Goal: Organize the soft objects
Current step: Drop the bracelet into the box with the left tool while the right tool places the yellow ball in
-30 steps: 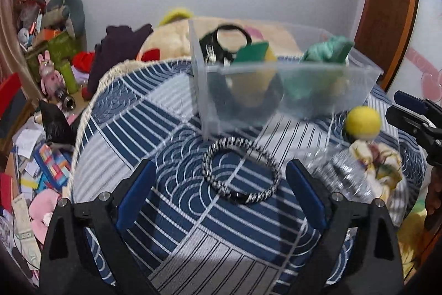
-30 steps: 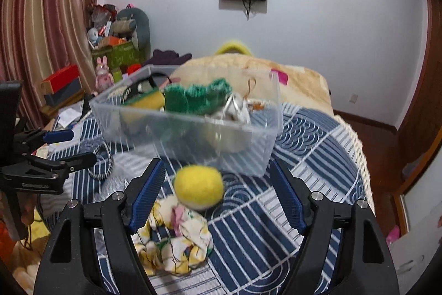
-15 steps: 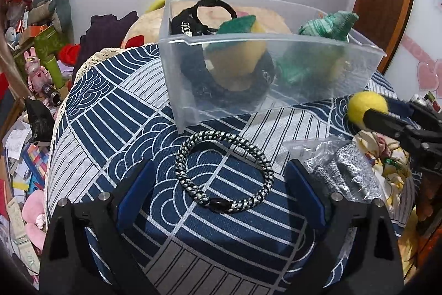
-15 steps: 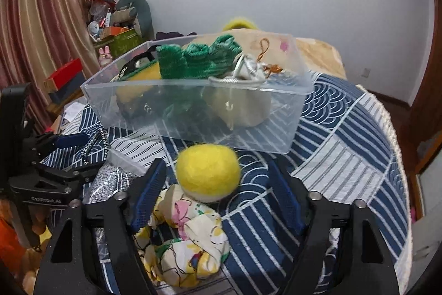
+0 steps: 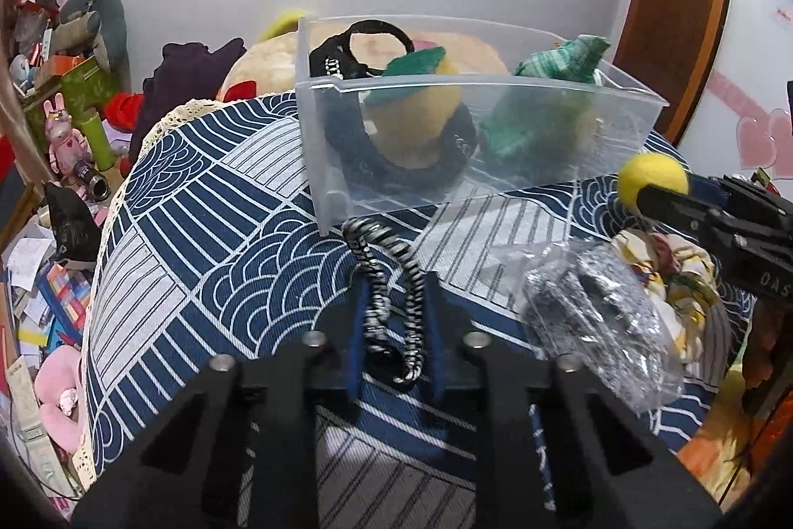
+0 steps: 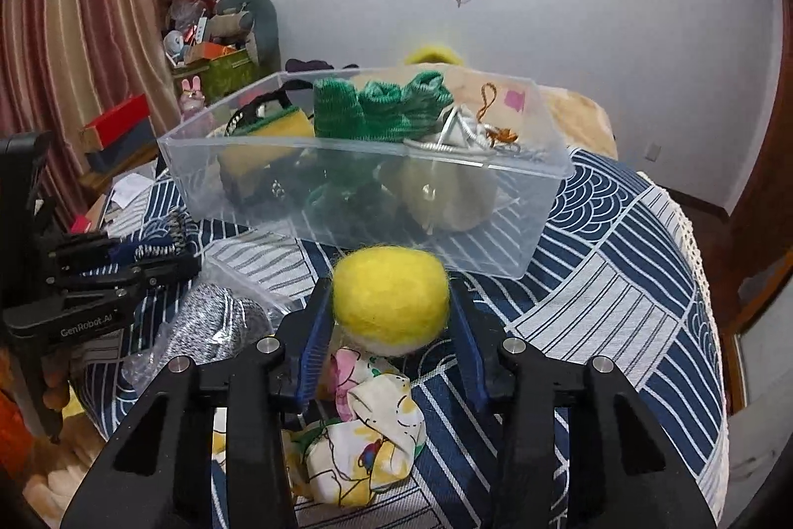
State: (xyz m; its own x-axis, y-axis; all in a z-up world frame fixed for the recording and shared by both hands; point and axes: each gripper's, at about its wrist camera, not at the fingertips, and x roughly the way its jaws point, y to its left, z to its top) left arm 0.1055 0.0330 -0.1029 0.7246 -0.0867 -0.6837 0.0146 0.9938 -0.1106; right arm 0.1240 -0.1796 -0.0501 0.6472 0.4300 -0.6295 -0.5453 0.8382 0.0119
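Note:
My left gripper (image 5: pixel 392 306) is shut on a black-and-white braided band (image 5: pixel 386 281), squeezed into a narrow loop on the blue patterned cloth (image 5: pixel 208 241). My right gripper (image 6: pixel 391 306) is shut on a yellow felt ball (image 6: pixel 390 300), also seen in the left wrist view (image 5: pixel 651 178). A clear plastic bin (image 6: pixel 525 241) stands just beyond both; it holds a green knit piece (image 6: pixel 381 105), a yellow sponge (image 5: pixel 416 117) and a black band (image 5: pixel 347 48).
A flowered scrunchie (image 6: pixel 367 440) lies under the right gripper. A grey item in a clear bag (image 5: pixel 594 311) lies between the grippers. Clutter and toys (image 5: pixel 64 117) crowd the floor at the left. The cloth's lace edge (image 6: pixel 694 251) drops off at the right.
Both grippers have closed: the left on the braided band, pinching its ring shape flat, the right on the yellow ball. Both moved closer to the bin.

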